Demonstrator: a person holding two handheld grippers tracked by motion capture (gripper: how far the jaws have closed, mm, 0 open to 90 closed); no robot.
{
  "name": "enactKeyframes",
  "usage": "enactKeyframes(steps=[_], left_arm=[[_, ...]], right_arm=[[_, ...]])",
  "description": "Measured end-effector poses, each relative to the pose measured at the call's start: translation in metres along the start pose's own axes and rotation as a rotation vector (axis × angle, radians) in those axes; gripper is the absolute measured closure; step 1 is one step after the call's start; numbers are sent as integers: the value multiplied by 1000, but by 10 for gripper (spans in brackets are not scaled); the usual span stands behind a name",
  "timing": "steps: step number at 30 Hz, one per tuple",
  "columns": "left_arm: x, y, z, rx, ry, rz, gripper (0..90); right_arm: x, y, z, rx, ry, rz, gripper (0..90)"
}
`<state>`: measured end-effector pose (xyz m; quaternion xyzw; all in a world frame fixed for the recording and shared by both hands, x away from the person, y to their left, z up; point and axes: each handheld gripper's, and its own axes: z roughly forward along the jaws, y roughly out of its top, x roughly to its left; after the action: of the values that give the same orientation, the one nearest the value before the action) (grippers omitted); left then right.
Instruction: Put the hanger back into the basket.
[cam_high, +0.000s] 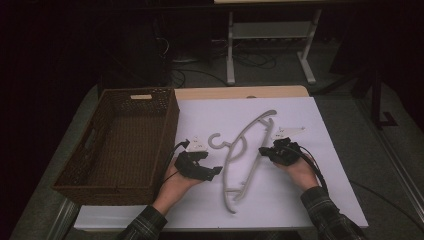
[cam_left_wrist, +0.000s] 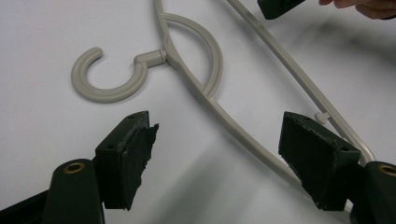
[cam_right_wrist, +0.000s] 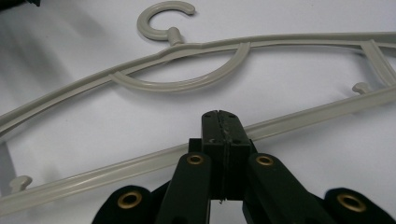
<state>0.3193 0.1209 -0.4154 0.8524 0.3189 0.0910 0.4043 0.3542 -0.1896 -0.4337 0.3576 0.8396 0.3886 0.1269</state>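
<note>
Grey plastic hanger is lying flat on the white tabletop beside the wicker basket. Left gripper, fingers spread, is straddling its upper arm, seemingly for a pickup; right gripper, fingers pressed together on nothing, is resting at its lower bar.

White-topped table with hanger and wicker basket.

A dim lab or test room: a white-covered bench, cables on the floor behind it, beside a metal stand's white legs
</note>
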Motion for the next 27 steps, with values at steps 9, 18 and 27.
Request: enactKeyframes(steps=[9,18,27], left_arm=[[-2,1,3,6,1,5,254],[-5,2,7,13,-8,15,255],[-9,5,15,23,-19,24,260]], right_arm=[[1,-1,11,24,1,-12,895],[-1,-3,13,38,5,-9,895],[-1,-5,16,49,6,-4,896]])
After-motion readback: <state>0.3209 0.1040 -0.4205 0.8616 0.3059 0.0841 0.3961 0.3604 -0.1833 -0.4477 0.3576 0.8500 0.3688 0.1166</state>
